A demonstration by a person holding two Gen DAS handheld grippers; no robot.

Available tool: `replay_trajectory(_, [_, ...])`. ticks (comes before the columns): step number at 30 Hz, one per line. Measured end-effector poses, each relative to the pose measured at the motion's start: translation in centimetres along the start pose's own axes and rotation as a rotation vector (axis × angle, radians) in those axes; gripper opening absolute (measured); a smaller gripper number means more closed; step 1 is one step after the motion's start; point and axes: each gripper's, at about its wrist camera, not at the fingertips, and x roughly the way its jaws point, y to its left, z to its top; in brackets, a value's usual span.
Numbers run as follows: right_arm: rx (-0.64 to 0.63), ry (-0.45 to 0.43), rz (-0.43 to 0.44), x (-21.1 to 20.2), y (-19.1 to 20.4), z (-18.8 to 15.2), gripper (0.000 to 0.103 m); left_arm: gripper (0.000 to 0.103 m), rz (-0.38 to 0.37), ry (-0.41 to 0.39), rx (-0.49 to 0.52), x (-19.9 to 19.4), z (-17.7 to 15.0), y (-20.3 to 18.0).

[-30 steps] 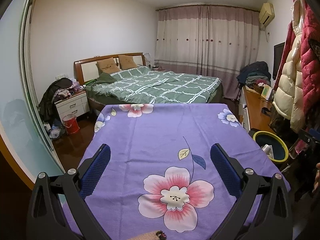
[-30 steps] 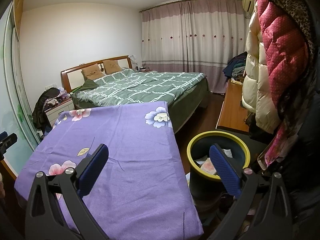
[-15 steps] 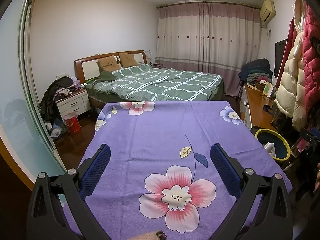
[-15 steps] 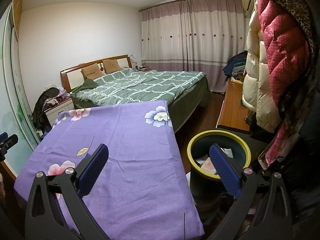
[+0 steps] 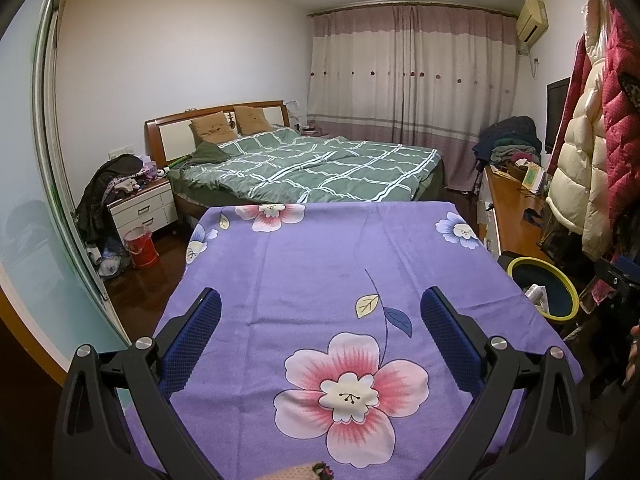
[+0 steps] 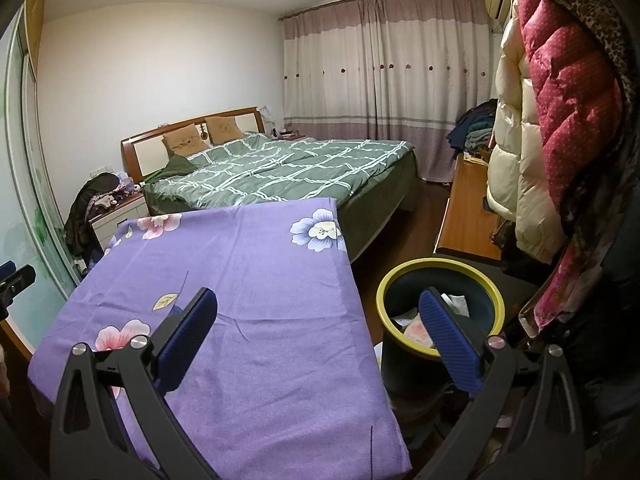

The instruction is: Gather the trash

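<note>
A dark bin with a yellow rim (image 6: pixel 440 280) stands on the floor right of the table, with paper scraps (image 6: pixel 454 302) lying inside; the same bin (image 5: pixel 544 280) shows at the right edge of the left wrist view. The table carries a purple flowered cloth (image 5: pixel 320 264) with nothing loose on it. My left gripper (image 5: pixel 320 312) hovers open over the cloth near its front edge. My right gripper (image 6: pixel 318 312) is open too, straddling the table's right edge (image 6: pixel 360 312), its right finger (image 6: pixel 448 332) in front of the bin. Neither holds anything.
A bed with a green checked quilt (image 5: pixel 320 168) lies beyond the table. A white nightstand (image 5: pixel 142 208) and a red bucket (image 5: pixel 140 246) stand at far left. A wooden desk (image 6: pixel 468 212) and hanging padded coats (image 6: pixel 560 100) crowd the right side.
The left wrist view has tilted slightly, so the table and bin sit a little lower in frame. The right gripper has barely moved. Both stay open.
</note>
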Motion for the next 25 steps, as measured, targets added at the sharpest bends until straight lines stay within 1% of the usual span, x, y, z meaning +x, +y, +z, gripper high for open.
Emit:
replay_trajectory(10, [-0.003,0.01,0.002,0.4,0.3,0.1,0.096,0.098,-0.001,0.008,0.001,0.3,-0.1,-0.1])
replay_trajectory(16, [-0.005,0.017,0.008,1.0,0.5,0.2,0.096,0.098,-0.031,0.003,-0.035,1.6,0.1,0.5])
replay_trajectory(18, [-0.011,0.014,0.026,1.7,0.7,0.8,0.096,0.098,-0.032,0.023,-0.036,3.0,0.5,0.7])
replay_trajectory(20, [-0.021,0.024,0.051,3.1,1.0,1.6,0.096,0.098,-0.013,0.065,-0.035,5.8,1.1,1.1])
replay_trajectory(22, [-0.034,0.034,0.066,5.6,1.7,2.7,0.097,0.098,0.006,0.105,-0.029,8.7,1.5,1.6])
replay_trajectory(25, [-0.059,0.102,0.086,10.5,3.0,3.3,0.097,0.098,0.073,0.153,-0.007,13.8,1.8,2.6])
